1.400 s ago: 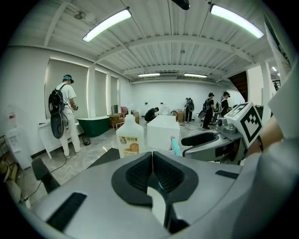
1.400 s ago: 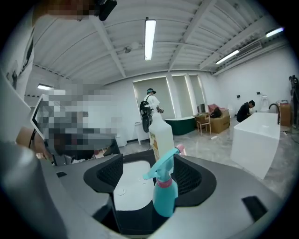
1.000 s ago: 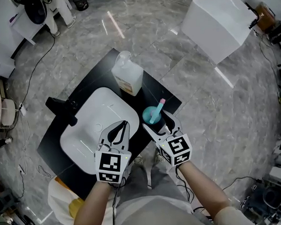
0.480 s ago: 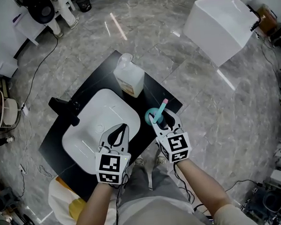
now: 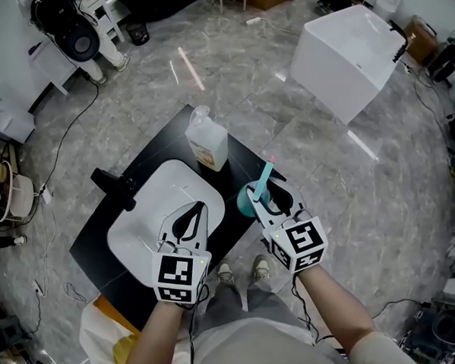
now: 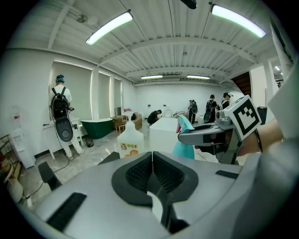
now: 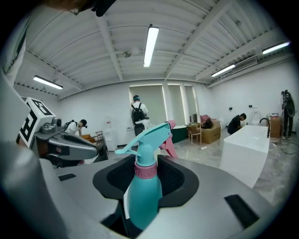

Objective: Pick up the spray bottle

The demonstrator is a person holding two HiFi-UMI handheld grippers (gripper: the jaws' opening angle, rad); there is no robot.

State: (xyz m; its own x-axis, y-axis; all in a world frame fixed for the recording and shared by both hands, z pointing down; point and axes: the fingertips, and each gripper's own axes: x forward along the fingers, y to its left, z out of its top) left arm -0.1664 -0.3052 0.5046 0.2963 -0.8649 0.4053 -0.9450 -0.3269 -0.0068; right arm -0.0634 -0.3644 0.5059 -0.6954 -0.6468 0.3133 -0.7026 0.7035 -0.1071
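The teal spray bottle (image 5: 251, 201) with a pink collar and pink trigger tip stands upright between the jaws of my right gripper (image 5: 268, 193), lifted above the black mat (image 5: 241, 150). The jaws are closing and their pads press on its body (image 7: 144, 196); the spray head rises above the right gripper (image 7: 145, 164). My left gripper (image 5: 192, 211) hovers over the white basin (image 5: 142, 220), shut with nothing in it, its pads meeting (image 6: 152, 156). From the left gripper view the bottle (image 6: 184, 142) shows to the right.
A clear jug with an orange label (image 5: 207, 139) stands at the mat's far edge. A black faucet (image 5: 115, 186) lies left of the basin. A large white tub (image 5: 342, 53) sits on the floor at the far right. A yellow bag (image 5: 125, 341) lies near left.
The right jaws went from wide open beside the bottle to closed on it. Both grippers then rose, and the bottle came up off the mat.
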